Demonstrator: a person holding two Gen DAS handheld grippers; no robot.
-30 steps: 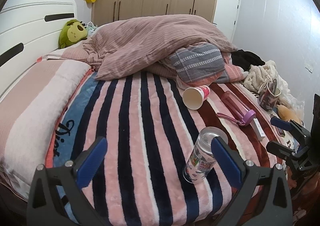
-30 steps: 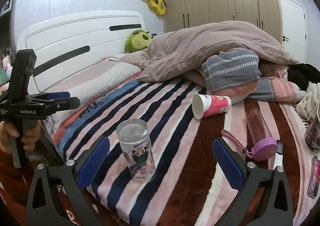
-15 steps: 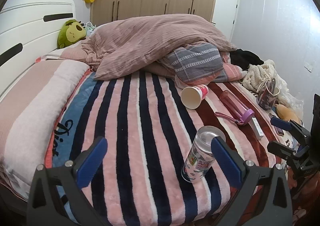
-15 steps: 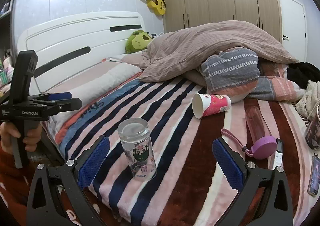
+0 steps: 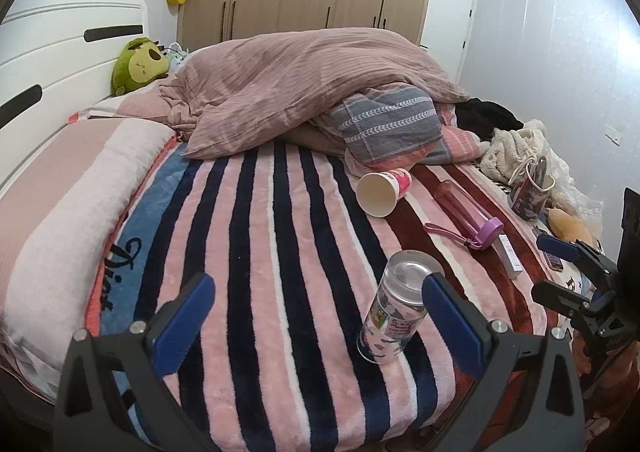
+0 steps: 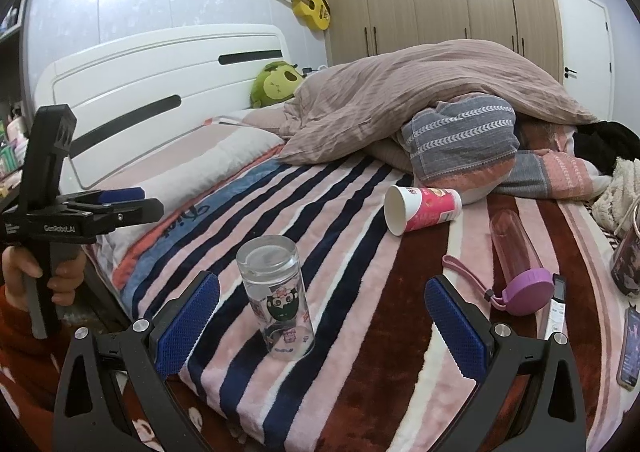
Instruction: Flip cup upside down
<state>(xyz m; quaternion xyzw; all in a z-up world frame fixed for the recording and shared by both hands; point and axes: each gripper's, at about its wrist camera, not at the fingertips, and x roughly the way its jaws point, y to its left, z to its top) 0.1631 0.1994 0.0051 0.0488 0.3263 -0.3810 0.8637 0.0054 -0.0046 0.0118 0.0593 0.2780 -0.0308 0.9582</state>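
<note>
A clear glass cup [image 5: 396, 308] with cartoon prints stands on the striped blanket near the bed's front edge, its closed thick base facing up; it also shows in the right wrist view [image 6: 276, 292]. My left gripper [image 5: 318, 312] is open and empty, with the cup just inside its right finger. My right gripper [image 6: 322, 316] is open and empty, with the cup between its fingers, nearer the left one. Each gripper shows from the side in the other's view: the right gripper [image 5: 576, 272] and the left gripper [image 6: 104, 208].
A pink paper cup [image 6: 420, 208] lies on its side mid-bed. A pink bottle with purple lid [image 6: 520, 264] lies to its right. A phone [image 6: 630, 348], a mug [image 5: 528, 192], a piled duvet [image 5: 304, 88] and pillows [image 5: 60, 208] surround the blanket.
Both grippers have drawn back slightly from the glass cup. The cup stands where it was, base up.
</note>
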